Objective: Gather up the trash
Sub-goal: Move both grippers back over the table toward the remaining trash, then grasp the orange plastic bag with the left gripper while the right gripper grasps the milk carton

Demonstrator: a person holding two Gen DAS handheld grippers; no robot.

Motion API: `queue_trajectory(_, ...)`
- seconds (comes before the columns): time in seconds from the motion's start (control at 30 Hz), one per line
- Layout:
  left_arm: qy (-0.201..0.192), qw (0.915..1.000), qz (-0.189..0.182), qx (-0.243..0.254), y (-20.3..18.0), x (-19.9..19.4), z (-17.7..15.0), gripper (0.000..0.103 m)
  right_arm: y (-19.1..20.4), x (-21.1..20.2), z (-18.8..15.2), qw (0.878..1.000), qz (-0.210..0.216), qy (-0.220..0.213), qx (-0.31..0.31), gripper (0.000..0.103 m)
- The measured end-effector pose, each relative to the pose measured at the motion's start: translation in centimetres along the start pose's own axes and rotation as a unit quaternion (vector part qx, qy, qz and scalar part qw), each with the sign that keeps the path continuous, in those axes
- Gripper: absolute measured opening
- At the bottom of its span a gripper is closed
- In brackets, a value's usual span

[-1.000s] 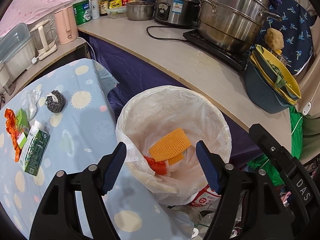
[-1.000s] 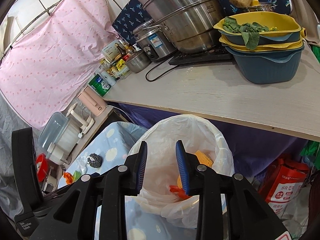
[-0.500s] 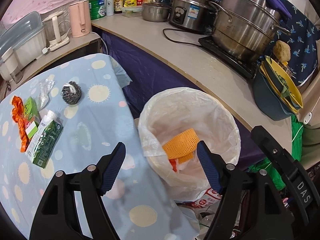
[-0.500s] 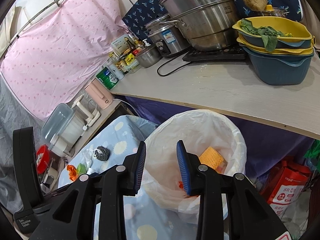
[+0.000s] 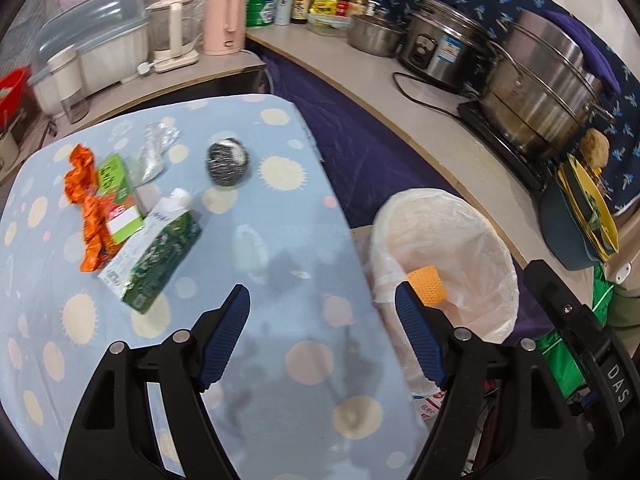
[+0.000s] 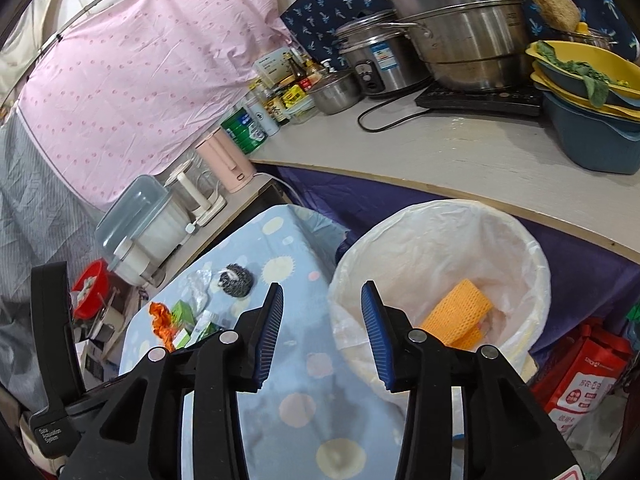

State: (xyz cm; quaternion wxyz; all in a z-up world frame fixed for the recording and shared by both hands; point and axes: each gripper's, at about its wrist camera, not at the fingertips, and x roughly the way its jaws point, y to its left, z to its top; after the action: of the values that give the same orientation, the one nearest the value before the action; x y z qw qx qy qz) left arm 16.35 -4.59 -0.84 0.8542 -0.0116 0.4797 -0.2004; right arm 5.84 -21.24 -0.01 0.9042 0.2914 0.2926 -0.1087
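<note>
**On the spotted cloth, litter waits beside the bin**

On the table (image 5: 280, 360) lie a green carton (image 5: 154, 258), an orange wrapper (image 5: 90, 204) and clear film (image 5: 156, 148), all light and crushable; take the stiff carton across its middle; left gripper (image 5: 322, 328) gapes empty; right gripper (image 6: 322, 328), jaws just widening, grips nothing; bin (image 6: 520, 240) alongside.

My black frames, blue ribbed pads

Silver screws stud my left gripper (image 5: 322, 332) and right gripper (image 6: 322, 330); white "DAS" lettering marks one side.

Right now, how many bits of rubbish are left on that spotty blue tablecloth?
5: orange wrapper, small green box, green carton, clear plastic scrap and steel scourer, all clustered at the far left. None looks hidden.
</note>
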Motion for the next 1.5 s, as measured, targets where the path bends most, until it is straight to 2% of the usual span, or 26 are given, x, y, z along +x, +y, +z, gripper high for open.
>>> queue_trajectory(0.27, -0.008, 0.9973, 0.030, -0.067, 7.9, -1.5, -0.6, 0.072, 4.9, 2.2, -2.0, 0.999, 0.020, 0.027, -0.032, 0.046)
queue_trajectory(0.53, -0.007, 0.9894, 0.062, -0.131, 15.6, -2.7, -2.0, 0.072, 9.9, 5.3, -5.1, 0.995, 0.041, 0.067, -0.065, 0.052)
queue_trajectory(0.73, -0.012, 0.9823, 0.092, -0.163, 20.5, -3.6, -3.0, 0.072, 13.3, 7.7, -7.3, 0.990, 0.050, 0.098, -0.087, 0.052)
queue_trajectory(0.8, -0.011, 0.9800, 0.094, -0.175, 21.9, -3.8, -3.1, 0.072, 14.4, 8.6, -8.0, 0.988, 0.052, 0.108, -0.093, 0.053)
queue_trajectory(0.93, -0.010, 0.9762, 0.096, -0.194, 24.3, -3.8, -3.4, 0.072, 16.4, 10.2, -9.2, 0.986, 0.054, 0.119, -0.104, 0.064)
queue_trajectory(1.23, -0.006, 0.9707, 0.111, -0.213, 28.3, -3.3, -3.3, 0.072, 20.5, 15.0, -12.2, 0.980, 0.043, 0.156, -0.114, 0.064)
queue_trajectory(1.5, 0.006, 0.9673, 0.115, -0.226, 31.0, -2.0, -3.1, 0.072, 22.9, 18.6, -13.6, 0.980, 0.013, 0.164, -0.109, 0.064)
